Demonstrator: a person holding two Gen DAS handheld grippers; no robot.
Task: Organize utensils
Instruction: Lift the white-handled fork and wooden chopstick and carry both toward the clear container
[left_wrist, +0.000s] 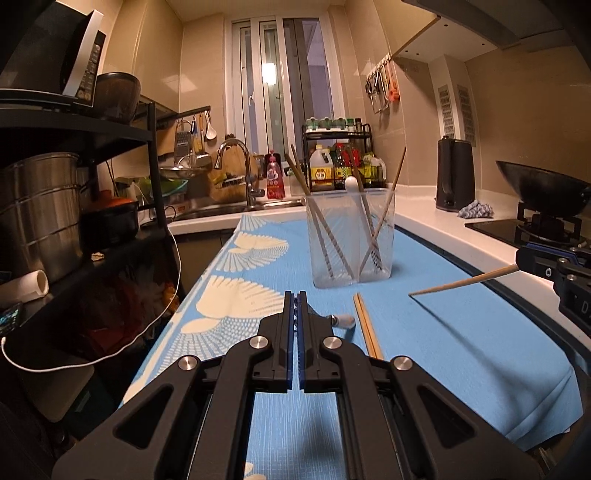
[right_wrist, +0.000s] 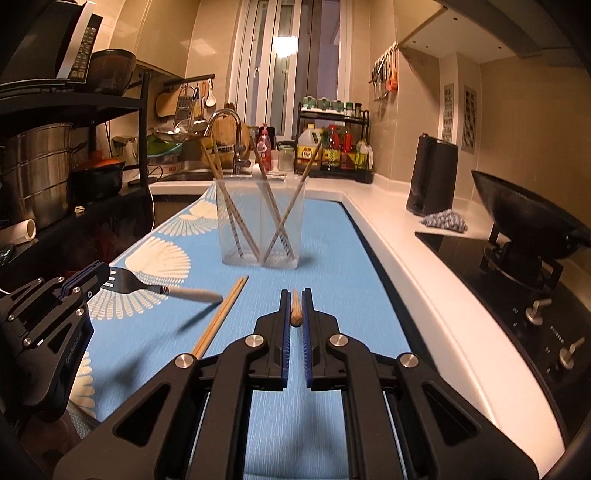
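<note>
My left gripper (left_wrist: 295, 297) is shut on the tines of a metal fork (right_wrist: 138, 284). The fork's white handle (left_wrist: 343, 320) sticks out to the right, above the blue patterned cloth (left_wrist: 461, 332). My right gripper (right_wrist: 295, 295) is shut on a single wooden chopstick (left_wrist: 461, 282), seen end-on in its own view. That chopstick points left, off the cloth. A clear plastic container (right_wrist: 260, 236) stands ahead on the cloth with several chopsticks and a white spoon leaning inside. A pair of chopsticks (right_wrist: 221, 314) lies flat on the cloth between the grippers.
A wok (right_wrist: 528, 218) sits on the stove at the right, with a black kettle (right_wrist: 430, 177) and a rag behind it. The sink and faucet (left_wrist: 236, 162) are beyond the cloth. A black shelf (left_wrist: 74, 125) with pots stands at the left.
</note>
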